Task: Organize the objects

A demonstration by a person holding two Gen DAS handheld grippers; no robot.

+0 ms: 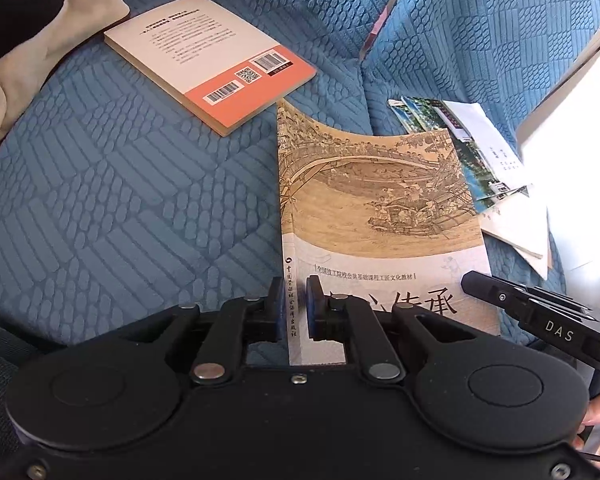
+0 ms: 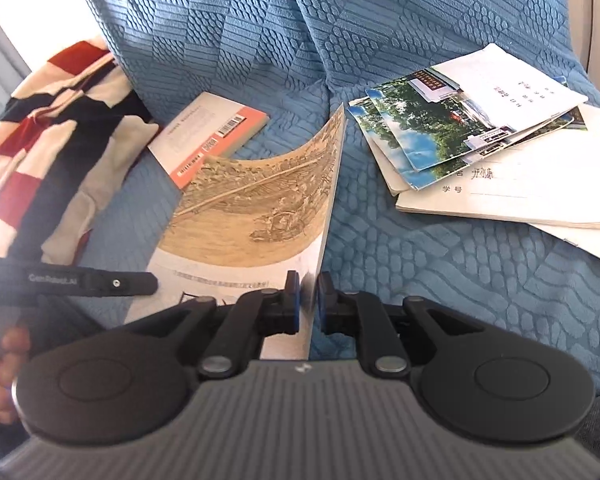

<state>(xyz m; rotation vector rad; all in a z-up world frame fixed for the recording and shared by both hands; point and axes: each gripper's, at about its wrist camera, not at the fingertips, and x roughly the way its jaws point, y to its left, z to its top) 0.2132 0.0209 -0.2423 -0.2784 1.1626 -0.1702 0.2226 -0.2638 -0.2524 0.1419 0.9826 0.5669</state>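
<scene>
Gripper (image 2: 308, 300) beside booklets (image 2: 480, 136) (scarf (image 2: 52, 132) opposite)

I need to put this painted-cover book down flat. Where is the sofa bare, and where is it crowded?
Bare blue cushion lies left of the painted-cover book, below the orange-backed book. A second bare patch sits in front of the booklet pile. Crowded: that pile on the right, and the striped cloth far left.

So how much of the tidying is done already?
Little looks done. In hand: the left gripper and the right gripper both pinch the near edge of the painted-cover book over the blue sofa cover. Left: the orange-backed book lies apart, the booklets with postcards are fanned loosely, and a striped cloth sits bunched.
</scene>
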